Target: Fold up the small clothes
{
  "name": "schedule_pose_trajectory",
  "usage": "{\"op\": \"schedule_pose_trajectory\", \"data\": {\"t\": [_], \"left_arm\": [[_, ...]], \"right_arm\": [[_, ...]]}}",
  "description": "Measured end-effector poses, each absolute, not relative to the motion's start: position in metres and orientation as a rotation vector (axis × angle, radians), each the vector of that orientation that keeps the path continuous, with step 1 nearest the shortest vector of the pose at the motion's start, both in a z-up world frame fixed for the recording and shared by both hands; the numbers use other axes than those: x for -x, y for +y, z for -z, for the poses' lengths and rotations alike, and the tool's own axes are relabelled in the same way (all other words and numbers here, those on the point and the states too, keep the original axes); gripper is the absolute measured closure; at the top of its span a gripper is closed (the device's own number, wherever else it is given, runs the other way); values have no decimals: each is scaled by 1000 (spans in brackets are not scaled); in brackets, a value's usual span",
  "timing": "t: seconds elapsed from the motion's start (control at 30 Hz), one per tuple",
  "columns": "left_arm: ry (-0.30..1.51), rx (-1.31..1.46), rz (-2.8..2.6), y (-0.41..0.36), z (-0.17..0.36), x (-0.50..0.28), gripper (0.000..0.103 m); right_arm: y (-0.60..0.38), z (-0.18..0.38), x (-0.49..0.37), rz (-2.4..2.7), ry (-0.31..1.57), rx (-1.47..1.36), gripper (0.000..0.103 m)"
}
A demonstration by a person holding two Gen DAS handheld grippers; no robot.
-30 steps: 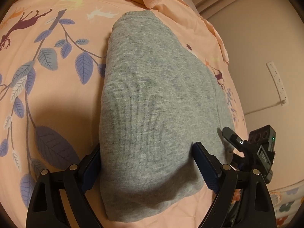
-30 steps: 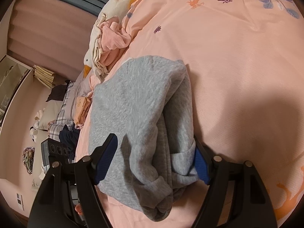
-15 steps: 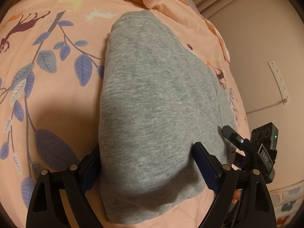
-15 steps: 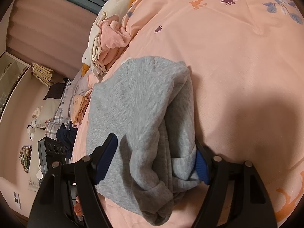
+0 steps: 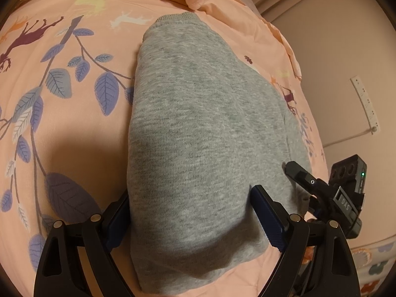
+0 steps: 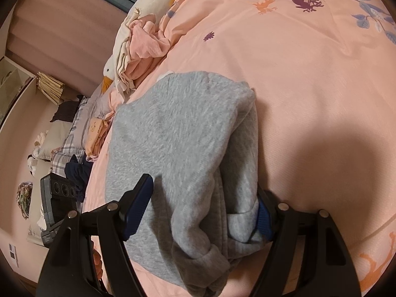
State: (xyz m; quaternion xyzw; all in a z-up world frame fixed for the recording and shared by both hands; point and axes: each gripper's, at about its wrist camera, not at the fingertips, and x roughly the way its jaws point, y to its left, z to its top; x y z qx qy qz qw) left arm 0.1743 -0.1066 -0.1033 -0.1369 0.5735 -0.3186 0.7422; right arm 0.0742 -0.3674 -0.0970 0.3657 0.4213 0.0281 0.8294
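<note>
Grippers [image 5: 190, 220] [image 6: 205, 208] angled down, straddling sweater [image 5: 198, 136].

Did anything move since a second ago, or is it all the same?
Almost nothing. The right gripper rolled a tiny bit, so its view tilted slightly. The left gripper stayed still. Both keep straddling the folded grey sweater, which hasn't shifted on the bed. Nothing was grabbed or dropped.

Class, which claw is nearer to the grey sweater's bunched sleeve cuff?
Right. The right claw straddles the sleeve cuff; the left claw straddles the smooth folded side of the sweater, where no cuff shows.
</note>
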Motion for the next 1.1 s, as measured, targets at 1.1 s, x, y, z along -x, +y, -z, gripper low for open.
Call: {"op": "schedule_pose_trajectory", "data": {"t": [1.1], "left_arm": [[1245,233,659,-136,104,-189,8]], "right_arm": [[-364,98,-87,-75,913,-721,27]]}}
